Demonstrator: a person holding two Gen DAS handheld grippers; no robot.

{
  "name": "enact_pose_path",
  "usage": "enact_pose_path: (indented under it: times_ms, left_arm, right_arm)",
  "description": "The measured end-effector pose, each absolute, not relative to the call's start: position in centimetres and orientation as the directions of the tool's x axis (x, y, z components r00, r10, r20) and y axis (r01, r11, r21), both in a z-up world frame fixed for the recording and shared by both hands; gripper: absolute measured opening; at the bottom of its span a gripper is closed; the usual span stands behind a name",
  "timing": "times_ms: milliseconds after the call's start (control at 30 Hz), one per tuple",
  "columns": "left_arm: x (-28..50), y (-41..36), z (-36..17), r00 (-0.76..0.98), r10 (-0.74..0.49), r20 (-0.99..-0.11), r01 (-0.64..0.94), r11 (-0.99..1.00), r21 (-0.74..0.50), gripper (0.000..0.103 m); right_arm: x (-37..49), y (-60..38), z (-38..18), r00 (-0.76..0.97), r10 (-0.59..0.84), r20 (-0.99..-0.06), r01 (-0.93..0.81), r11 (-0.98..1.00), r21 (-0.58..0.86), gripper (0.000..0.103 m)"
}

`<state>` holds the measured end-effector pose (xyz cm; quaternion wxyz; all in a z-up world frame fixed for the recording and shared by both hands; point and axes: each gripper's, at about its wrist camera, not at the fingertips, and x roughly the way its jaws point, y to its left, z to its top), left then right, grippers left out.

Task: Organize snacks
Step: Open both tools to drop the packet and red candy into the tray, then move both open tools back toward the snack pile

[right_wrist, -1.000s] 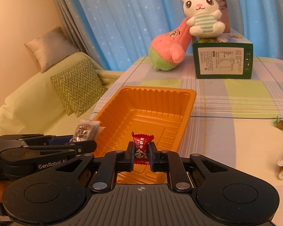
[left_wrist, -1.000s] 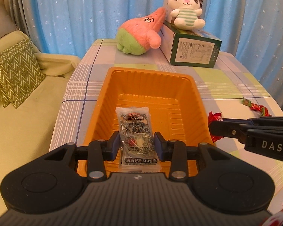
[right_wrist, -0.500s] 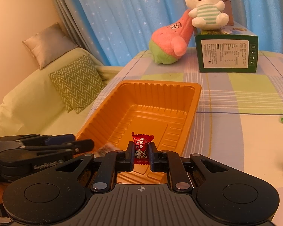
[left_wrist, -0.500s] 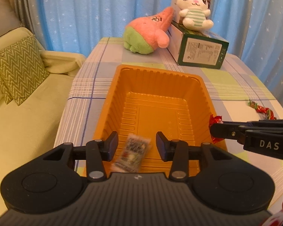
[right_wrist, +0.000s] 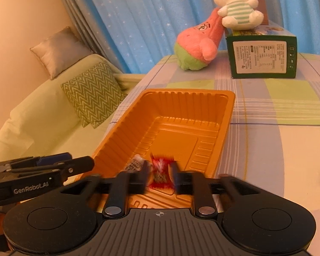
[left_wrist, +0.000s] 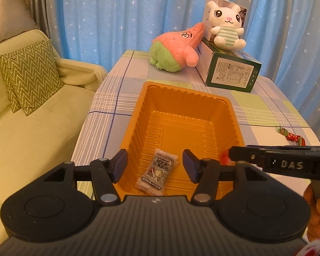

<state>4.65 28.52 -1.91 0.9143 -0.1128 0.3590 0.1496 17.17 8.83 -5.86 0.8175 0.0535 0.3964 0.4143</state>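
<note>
Tablecloth, checked pastel fabric (left_wrist: 256, 108), carries the ribbed orange plastic tray (left_wrist: 181, 98). Left gripper (left_wrist: 154, 166) at the tray's 6 o'clock rim, fingers spread, empty. Silver foil snack packet (left_wrist: 157, 173) lies flat on the tray floor between them. Right gripper (right_wrist: 161, 173), motion-blurred: grip state cannot be told. Red-wrapped candy (right_wrist: 161, 170) sits between its fingers over the tray's near end.

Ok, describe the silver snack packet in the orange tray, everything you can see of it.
The silver snack packet is a small flat foil-look sachet with crimped ends, dark printed text and a white strip of characters at its near end. It lies flat and askew on the ribbed floor of the orange tray, near the tray's near wall. It sits below the gap of the open left claw, whose fingers do not touch it.
</note>
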Motion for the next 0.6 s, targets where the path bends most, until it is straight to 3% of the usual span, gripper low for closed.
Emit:
enact_pose_path:
  times_ms: [33,600]
  left_arm:
    - [4.4,28.5,-1.8,0.698,0.194,-0.690,-0.357,0.929,-0.100,0.056]
    - [-0.3,22.5,0.9,0.736,0.158,-0.658,-0.342,0.926,-0.160,0.068]
  right_arm:
    - [17.2,8.5,-5.7,0.354,0.721,-0.596,-0.628,0.655,0.420,0.066]
    - [11.7,-3.5,-2.0,0.506,0.623,-0.597,-0.489,0.777,0.396,0.066]
